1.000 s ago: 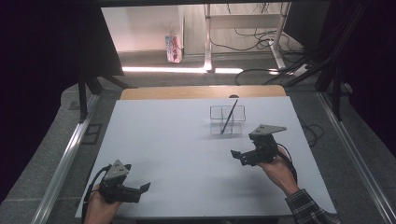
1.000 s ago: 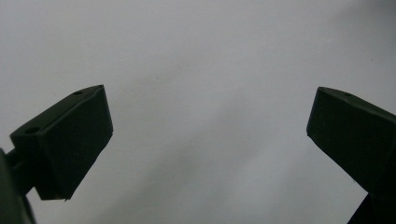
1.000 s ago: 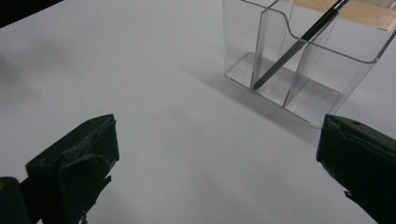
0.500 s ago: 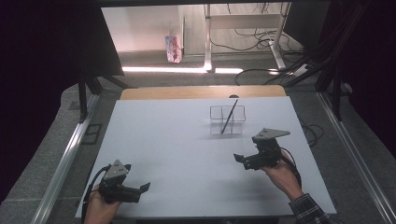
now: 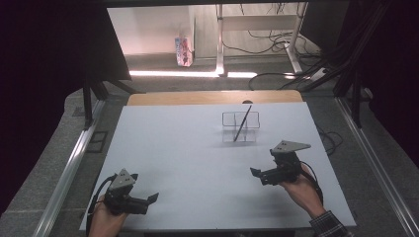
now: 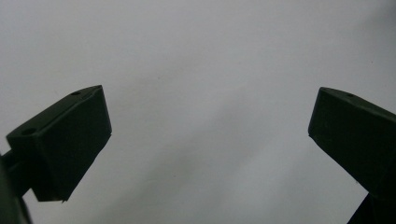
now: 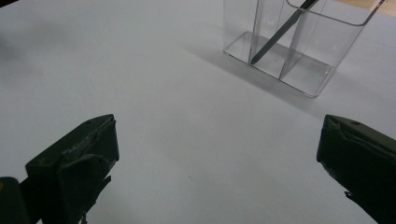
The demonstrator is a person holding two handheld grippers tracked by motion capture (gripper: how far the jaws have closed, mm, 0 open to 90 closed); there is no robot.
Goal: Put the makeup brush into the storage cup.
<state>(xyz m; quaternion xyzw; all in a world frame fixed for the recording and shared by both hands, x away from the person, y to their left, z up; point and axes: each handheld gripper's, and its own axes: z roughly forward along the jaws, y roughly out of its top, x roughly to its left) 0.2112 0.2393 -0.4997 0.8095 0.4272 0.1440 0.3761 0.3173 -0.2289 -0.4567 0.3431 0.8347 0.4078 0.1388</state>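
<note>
A clear plastic holder (image 5: 240, 126) with compartments stands on the white table (image 5: 188, 153), right of centre toward the back. A dark pen (image 5: 242, 123) leans in it, also seen as the pen (image 7: 280, 32) inside the clear holder (image 7: 299, 46) in the right gripper view. My right gripper (image 5: 255, 173) is held low over the table at the front right, open and empty, well short of the holder. My left gripper (image 5: 153, 198) rests near the front left corner, open, with bare table between its jaws.
A wooden strip (image 5: 212, 97) borders the table's far edge. Metal rails (image 5: 66, 173) run along both sides. Cables (image 5: 281, 39) and desk legs lie on the floor beyond. A cable trails behind the right hand (image 5: 301, 190).
My right gripper has drawn back toward the front of the table, away from the holder. The left gripper has hardly moved.
</note>
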